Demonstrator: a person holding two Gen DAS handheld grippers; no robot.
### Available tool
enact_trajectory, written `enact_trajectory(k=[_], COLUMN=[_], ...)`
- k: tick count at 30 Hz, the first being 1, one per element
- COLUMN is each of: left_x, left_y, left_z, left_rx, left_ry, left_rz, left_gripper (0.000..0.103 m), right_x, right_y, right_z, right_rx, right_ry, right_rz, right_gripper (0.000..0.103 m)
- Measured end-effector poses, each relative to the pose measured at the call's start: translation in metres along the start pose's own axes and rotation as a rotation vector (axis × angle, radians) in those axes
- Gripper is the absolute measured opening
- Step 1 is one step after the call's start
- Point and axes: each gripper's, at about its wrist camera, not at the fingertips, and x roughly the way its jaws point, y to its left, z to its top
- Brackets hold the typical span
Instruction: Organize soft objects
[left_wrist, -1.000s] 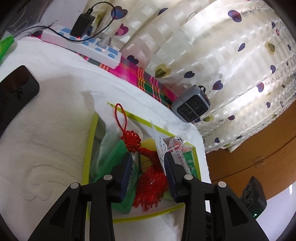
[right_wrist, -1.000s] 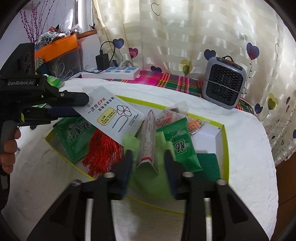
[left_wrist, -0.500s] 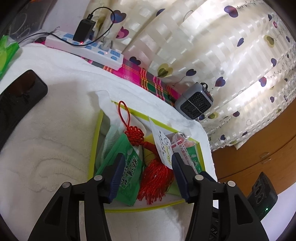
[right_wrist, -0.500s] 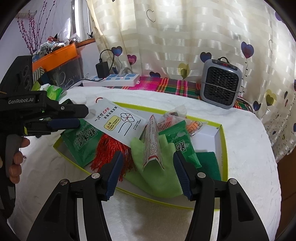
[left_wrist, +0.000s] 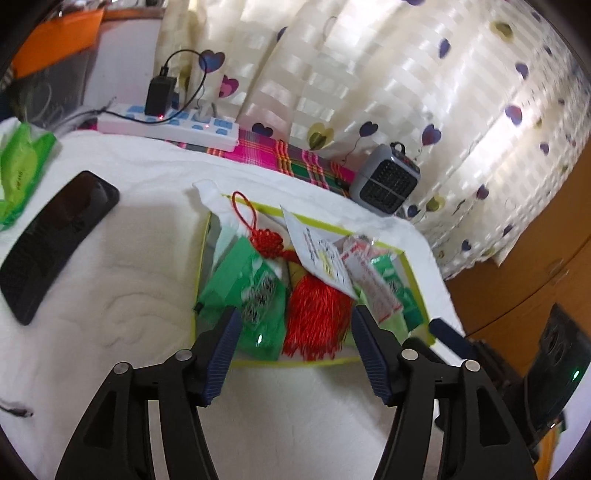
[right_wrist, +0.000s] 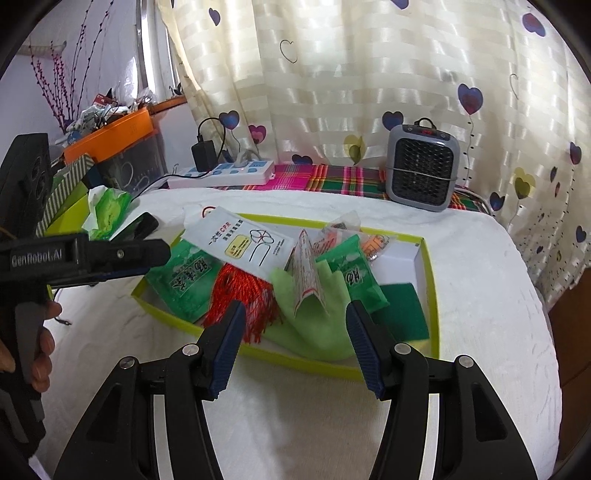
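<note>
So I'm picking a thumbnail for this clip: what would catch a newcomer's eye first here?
Probably the red tassel with its knot, bright among green packets in the yellow-green tray on the white towel. Next, the white CPR leaflet lying over the pile. Behind the tray, the grey heater stands against the heart-print curtain.

Ahead of the tool, a lime-rimmed tray (right_wrist: 431, 273) holds a red tassel knot (left_wrist: 317, 314), green packets (right_wrist: 184, 280), a light green cloth (right_wrist: 317, 328) and a white leaflet (right_wrist: 240, 243). Beyond it: pink-green plaid cloth (right_wrist: 332, 177), a grey heater (right_wrist: 423, 168) and a cream striped curtain with purple hearts (right_wrist: 369, 74).
</note>
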Motion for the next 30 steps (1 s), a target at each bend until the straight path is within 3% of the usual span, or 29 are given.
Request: enact_trajectory(k=[13, 21, 30], left_x=[-0.006, -0.005, -0.007], left_y=[-0.01, -0.014, -0.023], left_z=[-0.064, -0.103, -0.128], left_rx=[0.094, 0.165, 0.208], left_ry=[0.032, 0.045, 0.048], left_rz=[0.122, 0.238, 0.281], left_gripper=[0.062, 0.062, 0.062], right_x=[-0.022, -0.021, -0.025], right_y=[0.0, 0.003, 0.003], right_z=[-0.038, -0.067, -0.09], right_rx=[0.079, 0.097, 0.098], right_ry=[0.027, 0.083, 0.124], right_rz=[-0.019, -0.044, -0.072], right_gripper=[0.058, 0.059, 0.06])
